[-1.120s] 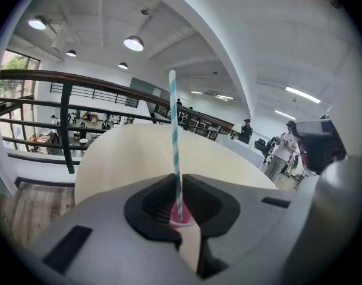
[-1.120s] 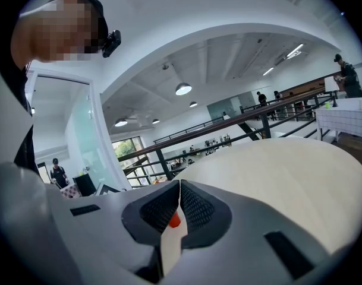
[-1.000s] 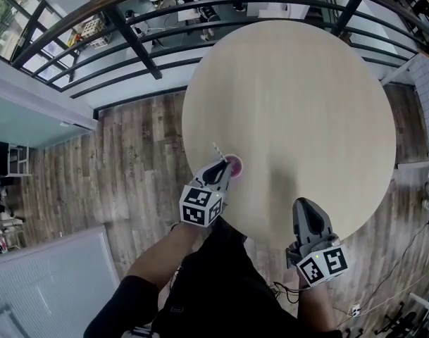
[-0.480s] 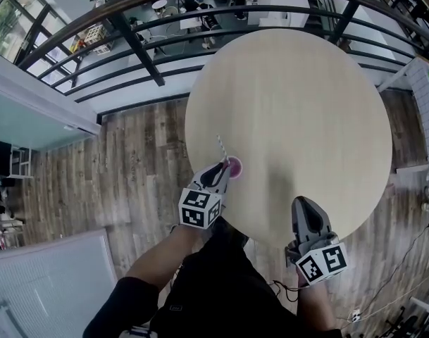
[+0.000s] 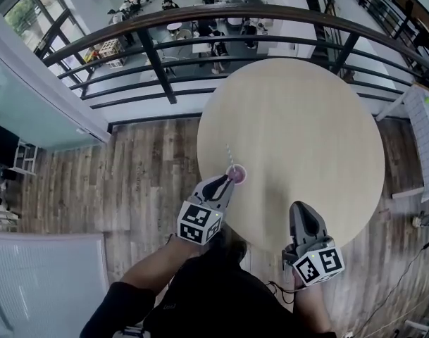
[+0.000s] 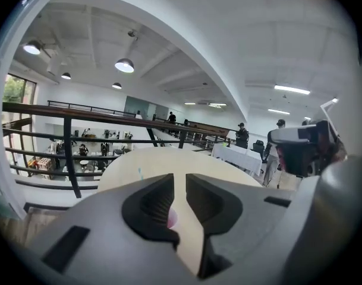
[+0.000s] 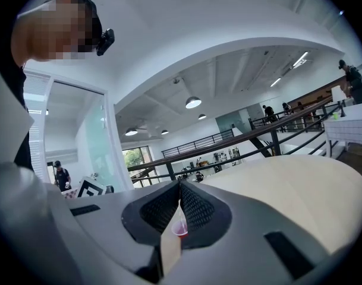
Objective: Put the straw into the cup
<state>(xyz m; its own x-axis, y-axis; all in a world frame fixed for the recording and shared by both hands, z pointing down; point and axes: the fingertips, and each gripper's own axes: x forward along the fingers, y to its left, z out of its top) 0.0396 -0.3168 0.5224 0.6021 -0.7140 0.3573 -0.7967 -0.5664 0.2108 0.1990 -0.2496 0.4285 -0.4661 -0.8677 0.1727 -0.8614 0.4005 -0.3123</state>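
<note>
A small pink cup (image 5: pixel 237 175) stands near the left edge of the round table (image 5: pixel 306 125). A thin striped straw (image 5: pixel 230 155) stands in it and leans away towards the far left. My left gripper (image 5: pixel 227 181) sits just behind the cup with its tips almost at it. Its jaws are a little apart and hold nothing. In the left gripper view (image 6: pixel 179 183) a sliver of the cup (image 6: pixel 172 218) shows in the gap. My right gripper (image 5: pixel 301 207) rests at the table's near edge, shut and empty. Below its tips (image 7: pixel 179 186) the cup (image 7: pixel 179 229) shows far off.
A black metal railing (image 5: pixel 200 20) curves round the far side of the table, with a lower floor of desks and people beyond. Wood flooring (image 5: pixel 144 167) lies left of the table. A white tiled surface (image 5: pixel 425 111) is at the right edge.
The straw, held beside the cup by my left gripper a second ago, now stands in the cup. The left jaws have parted from it. The right gripper has hardly moved.
</note>
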